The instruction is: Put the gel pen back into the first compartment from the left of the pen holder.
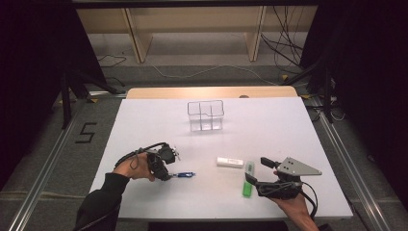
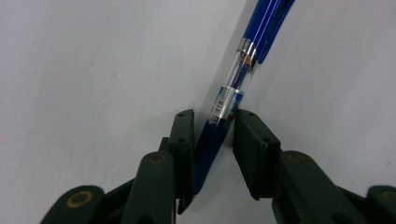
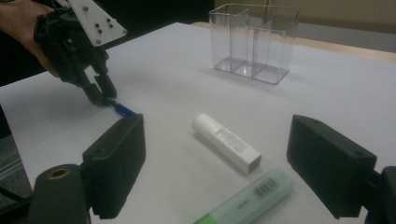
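**Left gripper view: blue pen between narrowing fingers**

Left gripper view looks down the left gripper [image 2: 212, 149] at a blue pen [image 2: 233, 84] lying on the white bench [image 2: 93, 60]. The pen's dark blue end sits between the two black fingers [image 2: 182, 140]. One finger lies against it, the other stands just beside the clear barrel, and I cannot tell whether both press on it. A small printed label wraps the clear barrel, too fine to read; a silver ring follows, then the blue shaft and clip.

From the high view, the left gripper [image 1: 168, 174] is near the front left of the bench [image 1: 144, 125], with the pen [image 1: 185, 174] poking out toward the middle. The right gripper [image 1: 256, 172] rests at the front right, its fingers [image 3: 116, 158] spread wide with nothing between them. Just ahead of them lies a green highlighter [image 3: 247, 198] bearing a barcode label whose print is too small to read. Beyond it lies a white tube [image 3: 226, 142], also with tiny unreadable print on its side.

Farther back, near the middle of the bench, stands a clear plastic organiser [image 1: 206, 115] split into compartments. On the floor left of the bench, a marking reads "5" [image 1: 85, 133].
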Action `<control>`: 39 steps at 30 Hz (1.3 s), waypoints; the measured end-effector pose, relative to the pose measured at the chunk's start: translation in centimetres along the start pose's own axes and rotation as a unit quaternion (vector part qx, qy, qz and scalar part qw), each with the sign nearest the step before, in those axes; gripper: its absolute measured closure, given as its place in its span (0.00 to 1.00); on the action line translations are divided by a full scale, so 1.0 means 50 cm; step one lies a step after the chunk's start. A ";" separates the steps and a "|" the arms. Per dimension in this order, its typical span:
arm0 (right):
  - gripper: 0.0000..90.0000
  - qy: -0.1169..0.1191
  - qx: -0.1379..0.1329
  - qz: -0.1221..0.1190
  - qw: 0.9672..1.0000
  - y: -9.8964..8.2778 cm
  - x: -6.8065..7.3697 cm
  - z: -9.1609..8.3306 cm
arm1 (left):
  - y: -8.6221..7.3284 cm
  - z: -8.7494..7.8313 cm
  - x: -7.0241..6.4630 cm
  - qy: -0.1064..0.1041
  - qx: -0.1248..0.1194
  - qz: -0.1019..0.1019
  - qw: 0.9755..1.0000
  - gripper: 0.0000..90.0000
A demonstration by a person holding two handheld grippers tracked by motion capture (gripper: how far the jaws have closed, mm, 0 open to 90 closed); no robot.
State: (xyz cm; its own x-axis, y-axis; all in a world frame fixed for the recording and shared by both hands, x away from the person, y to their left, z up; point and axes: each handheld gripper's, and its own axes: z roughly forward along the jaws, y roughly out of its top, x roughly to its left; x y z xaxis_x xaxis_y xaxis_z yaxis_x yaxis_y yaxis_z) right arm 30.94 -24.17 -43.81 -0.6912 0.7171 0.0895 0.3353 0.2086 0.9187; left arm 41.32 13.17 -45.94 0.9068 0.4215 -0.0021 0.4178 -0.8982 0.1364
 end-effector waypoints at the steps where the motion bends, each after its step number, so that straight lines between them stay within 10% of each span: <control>1: 0.23 0.000 0.000 0.000 1.000 0.000 0.000 0.000 | 0.001 0.000 -0.001 0.001 0.001 0.001 1.000 0.77; 12: 0.23 0.001 -0.001 -0.004 1.000 0.000 0.001 0.000 | 0.008 -0.007 -0.007 -0.019 0.005 0.017 1.000 0.88; 25: 0.23 -0.003 -0.001 -0.036 0.999 0.009 0.019 0.001 | 0.060 -0.054 -0.021 -0.058 -0.033 -0.031 0.997 0.88; 39: 0.23 -0.011 0.009 -0.123 0.992 0.024 0.057 0.015 | 0.141 -0.082 -0.060 -0.073 -0.053 0.025 0.996 0.88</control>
State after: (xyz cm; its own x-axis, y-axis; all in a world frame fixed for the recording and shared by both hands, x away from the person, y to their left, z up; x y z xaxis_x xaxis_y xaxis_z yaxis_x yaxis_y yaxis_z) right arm 29.83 -21.39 -42.75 -0.7391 0.6575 -0.1463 0.1693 0.3915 0.9045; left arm 41.32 6.07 -40.92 0.9278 0.3474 -0.1357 0.3711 -0.8958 0.2444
